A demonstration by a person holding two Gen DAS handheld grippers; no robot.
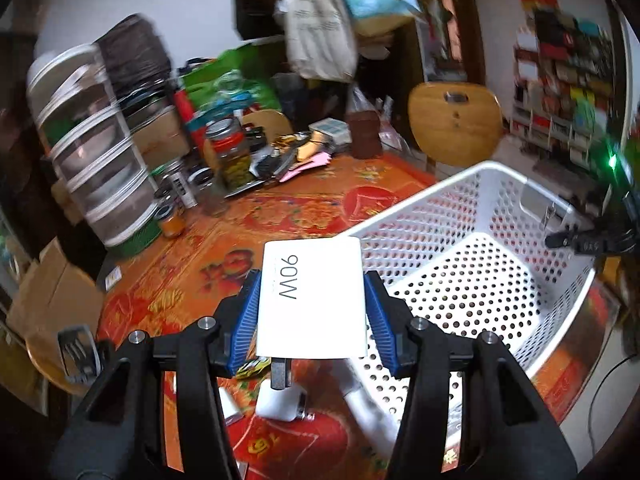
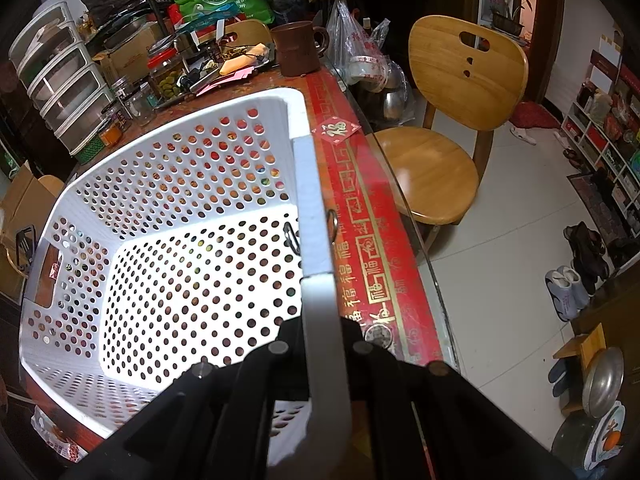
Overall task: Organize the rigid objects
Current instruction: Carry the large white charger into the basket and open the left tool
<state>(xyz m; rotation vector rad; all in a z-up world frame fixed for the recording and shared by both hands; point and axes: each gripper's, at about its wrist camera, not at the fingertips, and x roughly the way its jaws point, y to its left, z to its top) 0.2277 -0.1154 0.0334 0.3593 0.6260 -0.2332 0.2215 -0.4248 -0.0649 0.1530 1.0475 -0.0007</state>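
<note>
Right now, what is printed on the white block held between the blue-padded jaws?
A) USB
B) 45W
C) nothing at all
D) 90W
D: the white charger block pinched in the left gripper carries the marking 90W on its upper face, seen upside down in the left wrist view, with the white perforated basket just beside it.

A table (image 2: 356, 184) covered in a red-orange patterned cloth carries a white perforated basket (image 2: 160, 184), jars (image 2: 168, 80), a brown mug (image 2: 298, 48), and what may be papers.
</note>
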